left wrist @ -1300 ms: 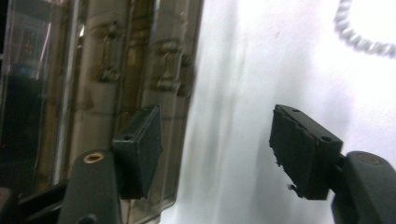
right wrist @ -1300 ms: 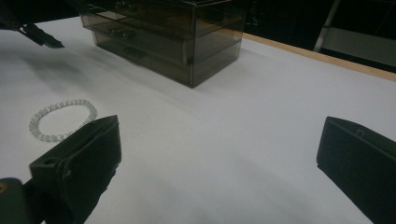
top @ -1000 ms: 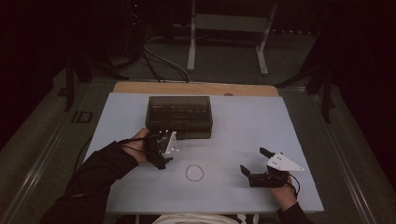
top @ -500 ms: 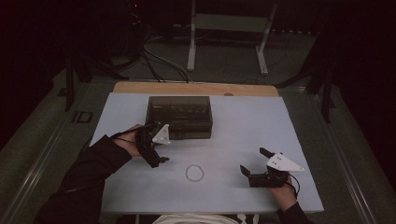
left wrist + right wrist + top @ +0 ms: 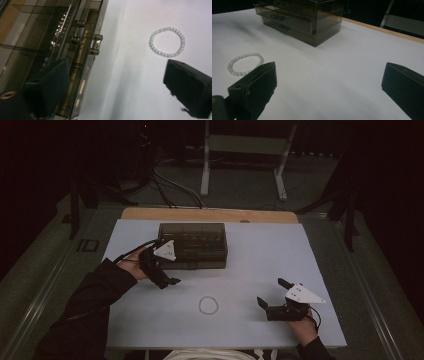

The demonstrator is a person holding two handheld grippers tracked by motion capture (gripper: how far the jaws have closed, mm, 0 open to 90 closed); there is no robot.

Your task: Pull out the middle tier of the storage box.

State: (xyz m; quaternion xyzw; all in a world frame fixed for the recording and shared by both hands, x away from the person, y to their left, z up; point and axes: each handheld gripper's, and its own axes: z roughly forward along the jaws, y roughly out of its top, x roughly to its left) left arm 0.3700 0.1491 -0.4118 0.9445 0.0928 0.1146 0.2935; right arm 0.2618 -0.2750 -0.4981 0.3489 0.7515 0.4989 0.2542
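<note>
Left gripper view: the left gripper (image 5: 117,87) has its two black jaws spread wide with nothing between them; they have just been closing slightly after opening, and no thing sits in the gap. One jaw lies against the smoky drawer box (image 5: 60,50), close to a metal drawer knob (image 5: 95,45); the other hangs over bare white table (image 5: 130,95), with the bead bracelet (image 5: 167,42) just beyond its tip and apart from it. Against the high view of a second ago, this gripper (image 5: 162,272) has drifted left and back toward the box's front left corner, away from the bracelet (image 5: 208,305), which has stayed put on the table (image 5: 260,250). Judgement: the work has likely turned to the box (image 5: 192,245) and a drawer pull, with the bracelet left for later. The right gripper (image 5: 272,297), resting at the near right edge, also stands open and empty; in the right gripper view the bracelet (image 5: 245,63) lies just past its left jaw, untouched.
</note>
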